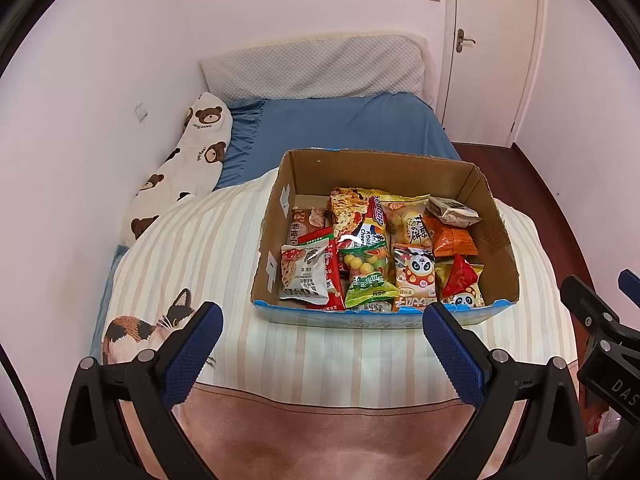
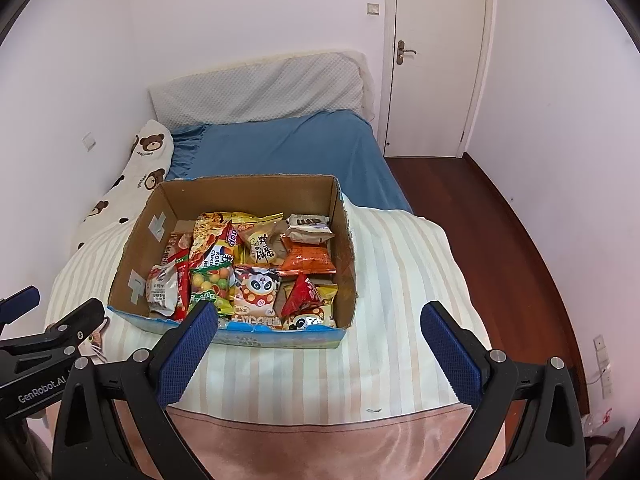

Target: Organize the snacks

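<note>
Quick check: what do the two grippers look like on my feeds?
Both match: black frames with silver rivets and blue textured pads on the fingers. Left gripper reads "GenRobot.AI" from the right view; right gripper shows "DAS" from the left view.

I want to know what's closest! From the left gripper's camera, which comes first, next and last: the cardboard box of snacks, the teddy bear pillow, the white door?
From the left gripper, which is open:
1. Cardboard box of snacks, just ahead on the striped blanket.
2. Teddy bear pillow, farther back on the left, along the wall.
3. White door, farthest, beyond the bed on the right.
</note>
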`<state>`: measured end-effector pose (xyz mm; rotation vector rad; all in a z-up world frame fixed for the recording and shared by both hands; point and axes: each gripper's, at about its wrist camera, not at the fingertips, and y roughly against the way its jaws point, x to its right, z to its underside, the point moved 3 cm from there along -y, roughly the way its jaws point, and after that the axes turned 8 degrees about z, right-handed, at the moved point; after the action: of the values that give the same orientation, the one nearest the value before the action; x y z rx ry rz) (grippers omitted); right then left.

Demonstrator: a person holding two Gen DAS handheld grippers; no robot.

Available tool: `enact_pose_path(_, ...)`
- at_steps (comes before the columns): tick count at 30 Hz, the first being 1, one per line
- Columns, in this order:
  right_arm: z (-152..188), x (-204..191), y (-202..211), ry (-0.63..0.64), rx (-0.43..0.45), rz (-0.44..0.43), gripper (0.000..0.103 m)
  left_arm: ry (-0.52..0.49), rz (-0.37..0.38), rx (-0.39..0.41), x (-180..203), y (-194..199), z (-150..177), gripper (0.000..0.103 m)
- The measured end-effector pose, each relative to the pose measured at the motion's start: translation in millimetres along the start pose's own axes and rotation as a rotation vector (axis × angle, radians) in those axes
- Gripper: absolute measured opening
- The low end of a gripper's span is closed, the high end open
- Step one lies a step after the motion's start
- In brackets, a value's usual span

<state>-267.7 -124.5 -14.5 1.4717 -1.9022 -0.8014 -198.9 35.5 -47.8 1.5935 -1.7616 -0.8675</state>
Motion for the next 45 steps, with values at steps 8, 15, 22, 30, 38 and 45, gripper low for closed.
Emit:
enact_pose_path(8, -0.8, 0.4, 1.6, 0.002, 0.003, 0.001, 0.103, 0.0, -0.006, 0.007, 1.4, 4.1, -1.9, 0.102)
enact_pose_path(15, 0.4, 1.3, 1.7, 0.0, -0.002, 0.001, 0.103, 0.003, -0.005, 0.004, 2.1, 8.9, -2.0, 0.102)
enact_pose_path(22, 2.4, 3.0, 0.1, -0.005, -0.012, -0.005, 0.103, 0.003, -0.011, 0.002, 2.5, 8.1, 0.3, 0.102)
enact_pose_path(30, 7.2, 2.9, -1.0, -0.011, -0.022, -0.012, 0.103, -0.01, -0.016, 0.002, 3.4, 6.9, 0.6, 0.102)
enact_pose_path(38, 8.6, 4.1, -0.6, -0.021, -0.028, -0.017, 0.103, -0.015, -0.016, 0.006, 5.1, 7.1, -0.2, 0.102)
enact_pose_path(45, 9.0, 4.5, 0.4, -0.022, -0.028, -0.017, 0.103, -0.014, -0.017, 0.005, 4.9, 7.5, -0.3, 0.102)
